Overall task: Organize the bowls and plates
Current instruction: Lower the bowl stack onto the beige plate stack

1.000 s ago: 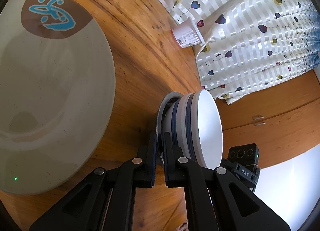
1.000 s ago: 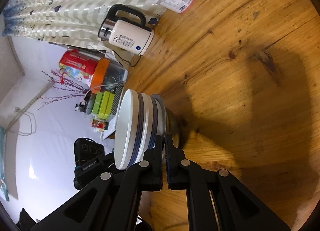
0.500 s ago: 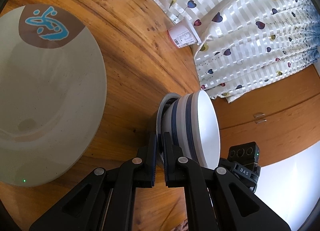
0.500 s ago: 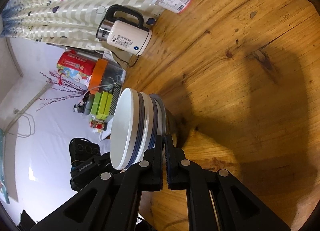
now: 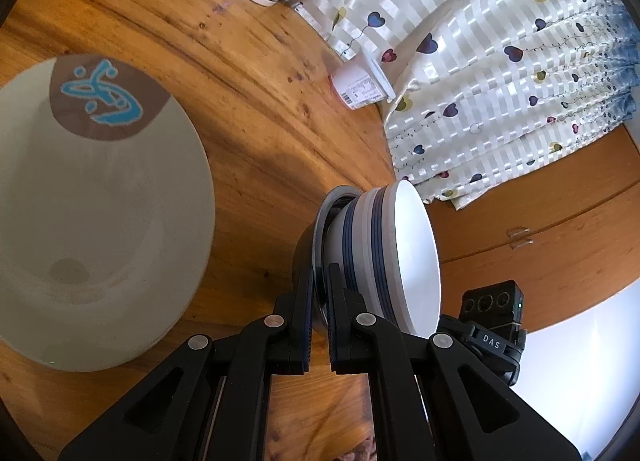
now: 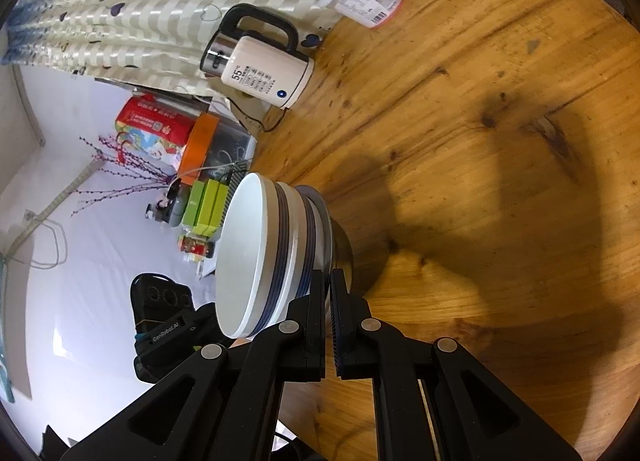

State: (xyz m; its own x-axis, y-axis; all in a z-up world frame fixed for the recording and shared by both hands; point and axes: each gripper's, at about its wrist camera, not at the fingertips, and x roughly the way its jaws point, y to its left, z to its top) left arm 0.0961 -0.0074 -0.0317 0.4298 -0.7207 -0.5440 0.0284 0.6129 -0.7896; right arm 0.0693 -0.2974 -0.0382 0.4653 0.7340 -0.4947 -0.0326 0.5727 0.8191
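Left wrist view: our left claw [image 5: 319, 293] and right claw [image 6: 327, 293] both pinch the metal bowl's rim [image 5: 326, 213] under stacked blue-striped white bowls [image 5: 384, 257], just ahead of each claw. Uneven lifting could topple them onto the wooden desk [image 5: 256, 109].

Taking the electric kettle [image 6: 262, 71] as landmark, one kettle is counted on the wooden table [image 6: 500, 149]. One yoghurt cup [image 6: 370, 1] is seen lying beside it. One large grey plate [image 5: 92, 221] is counted further off. One stack of nested bowls [image 5: 384, 257] is seen, with at least three rims distinguished.
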